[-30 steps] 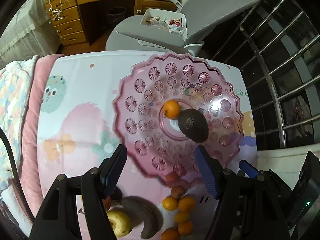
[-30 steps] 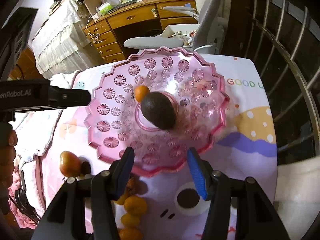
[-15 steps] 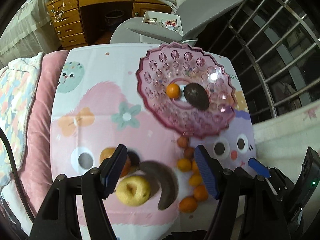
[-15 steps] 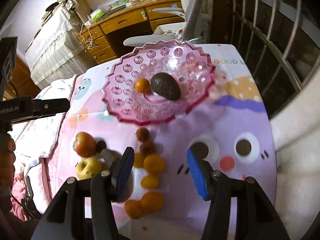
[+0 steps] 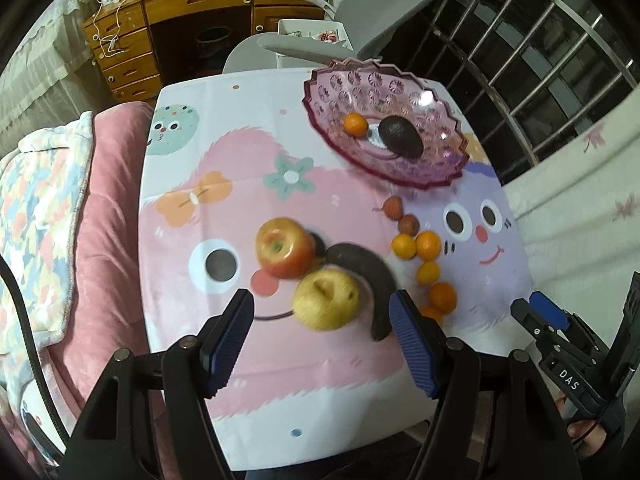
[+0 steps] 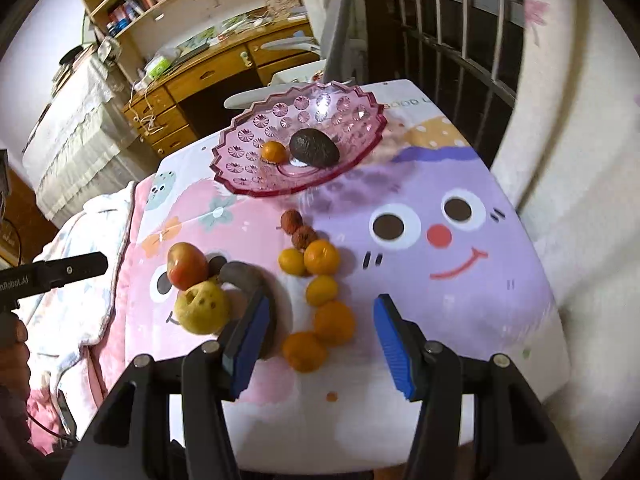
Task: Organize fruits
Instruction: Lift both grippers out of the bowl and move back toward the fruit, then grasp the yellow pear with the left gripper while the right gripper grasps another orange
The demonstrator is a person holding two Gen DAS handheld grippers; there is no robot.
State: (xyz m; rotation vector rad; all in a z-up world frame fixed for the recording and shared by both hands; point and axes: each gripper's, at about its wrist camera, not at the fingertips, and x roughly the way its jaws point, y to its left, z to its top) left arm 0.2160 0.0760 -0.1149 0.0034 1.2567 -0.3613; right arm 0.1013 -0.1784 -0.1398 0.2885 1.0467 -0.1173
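Upper right of the left wrist view: pink glass bowl (image 5: pixel 384 136) on the desk (image 5: pixel 240 160), which is covered by a cartoon-print cloth.
Bowl contents: one small orange (image 5: pixel 356 125) and a dark avocado (image 5: pixel 401 137), side by side at the bowl's centre, seemingly touching.
Centre of the left wrist view: red apple (image 5: pixel 285 253), with a yellow apple (image 5: pixel 326 299) just below and to its right; the two touch.
Right of the apples: a blackened banana (image 5: pixel 366 276) curving down beside the yellow apple, its lower end behind the left gripper's right finger.
Right of the banana: a loose column of small oranges (image 5: pixel 428 245), lying on the cloth below the bowl.
Top of that column: two reddish-brown lychees (image 5: pixel 393 207), nearest the bowl; the blur makes their kind hard to be sure of.
Left gripper (image 5: pixel 322 334): released, blue pads spread apart with nothing between them, hanging above the yellow apple at the bottom of its frame.
Right gripper (image 6: pixel 318 334): released, jaws apart and empty, hanging above the lowest oranges at the bottom of its frame.
Lower right of the left wrist view: the right gripper's blue-tipped finger and black body, held by a hand (image 5: pixel 588 432).
Left edge of the right wrist view: the left gripper's black body, with a hand (image 6: pixel 14 344) below it.
Upper left background: wooden drawers (image 5: pixel 128 52) and a grey chair (image 5: pixel 360 12) behind the desk.
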